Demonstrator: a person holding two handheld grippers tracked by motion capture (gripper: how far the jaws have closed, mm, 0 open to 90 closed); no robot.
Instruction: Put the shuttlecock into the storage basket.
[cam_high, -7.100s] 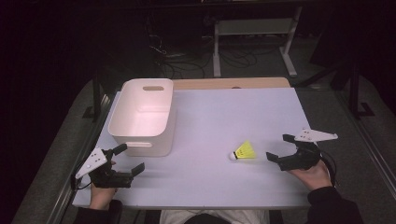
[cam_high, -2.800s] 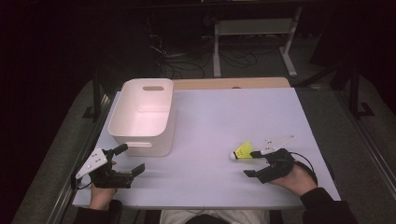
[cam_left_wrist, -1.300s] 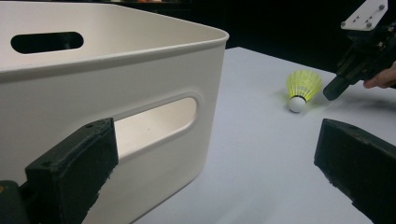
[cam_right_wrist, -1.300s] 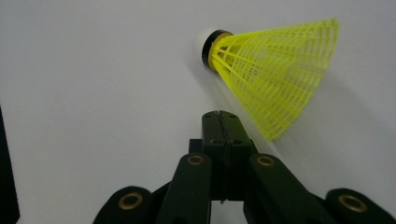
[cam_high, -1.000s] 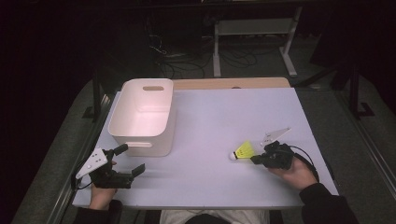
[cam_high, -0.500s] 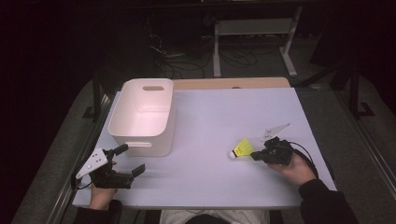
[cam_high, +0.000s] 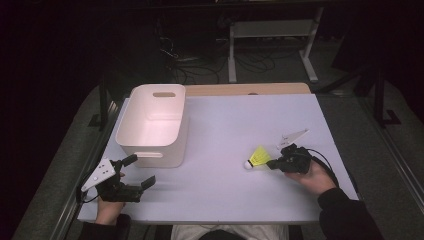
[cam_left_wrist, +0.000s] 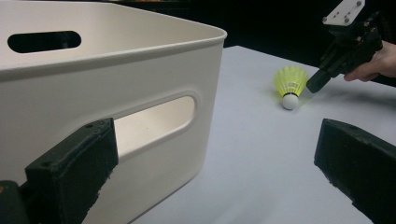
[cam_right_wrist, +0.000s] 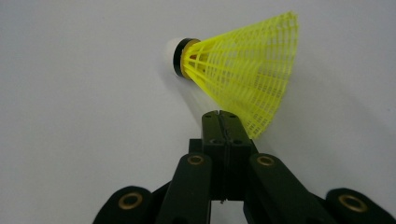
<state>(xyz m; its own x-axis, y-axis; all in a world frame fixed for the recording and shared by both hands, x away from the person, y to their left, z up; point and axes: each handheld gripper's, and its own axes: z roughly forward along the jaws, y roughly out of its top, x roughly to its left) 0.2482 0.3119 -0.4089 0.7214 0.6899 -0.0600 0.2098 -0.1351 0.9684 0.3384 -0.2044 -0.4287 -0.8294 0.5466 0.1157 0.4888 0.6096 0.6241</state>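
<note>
A yellow mesh shuttlecock (cam_high: 259, 157) with a white cork lies on the white table (cam_high: 225, 125), right of centre. My right gripper (cam_high: 271, 163) is shut, its tips pinched on the rim of the skirt. In the right gripper view the jaws are pressed together against the shuttlecock (cam_right_wrist: 243, 65) skirt's near edge. My left gripper (cam_high: 134, 172) stands open at the front left, beside the white bin (cam_high: 150, 142), with nothing between its jaws. The left gripper view shows the bin (cam_left_wrist: 107, 93) wall close by, and farther off the shuttlecock (cam_left_wrist: 290, 81) and the right gripper (cam_left_wrist: 314, 85).
The bin stands at the back left of the table and looks bare inside. Beyond the far edge of the table are a wooden strip (cam_high: 247, 89), cables and a metal frame (cam_high: 272, 30). The floor around is dark.
My right gripper came in from the right edge, shut at the shuttlecock's skirt, and in the last second both have shifted slightly left and away. The left gripper has stayed put.
</note>
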